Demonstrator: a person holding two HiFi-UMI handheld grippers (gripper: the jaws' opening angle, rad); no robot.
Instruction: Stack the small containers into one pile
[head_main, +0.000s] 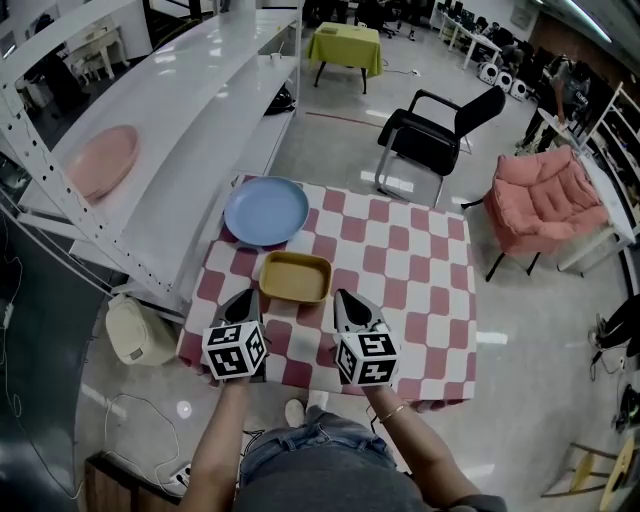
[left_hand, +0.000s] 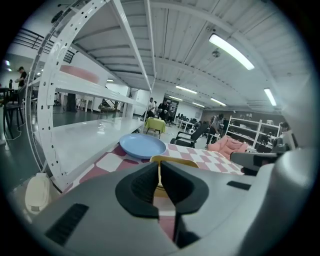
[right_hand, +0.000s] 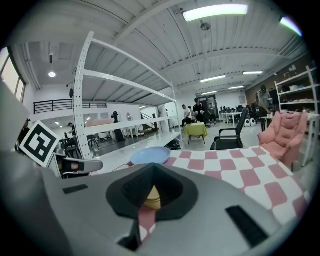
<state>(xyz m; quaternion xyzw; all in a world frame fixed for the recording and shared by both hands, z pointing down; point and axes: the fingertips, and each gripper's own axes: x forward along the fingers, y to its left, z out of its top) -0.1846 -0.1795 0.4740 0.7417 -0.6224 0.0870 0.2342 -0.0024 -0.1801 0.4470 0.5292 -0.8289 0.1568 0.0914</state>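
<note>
A yellow rectangular dish (head_main: 295, 277) sits on the red-and-white checkered table (head_main: 420, 300), just ahead of both grippers. Behind it, at the far left corner, lies a round blue plate (head_main: 265, 211). My left gripper (head_main: 247, 295) is shut and empty, its tip at the dish's near left corner. On the other side, my right gripper (head_main: 342, 296) is also shut and empty, by the near right corner. From the left gripper (left_hand: 160, 172), the dish (left_hand: 175, 161) and plate (left_hand: 143, 146) lie ahead. Past the right gripper (right_hand: 151, 170), the dish (right_hand: 153, 198) shows low between the jaws, with the plate (right_hand: 150, 155) beyond.
A white shelving rack (head_main: 150, 110) runs along the table's left side, with a pink plate (head_main: 100, 160) on it. A beige bag (head_main: 138, 330) lies on the floor at the left. A black chair (head_main: 440, 130) and a pink armchair (head_main: 545, 200) stand beyond the table.
</note>
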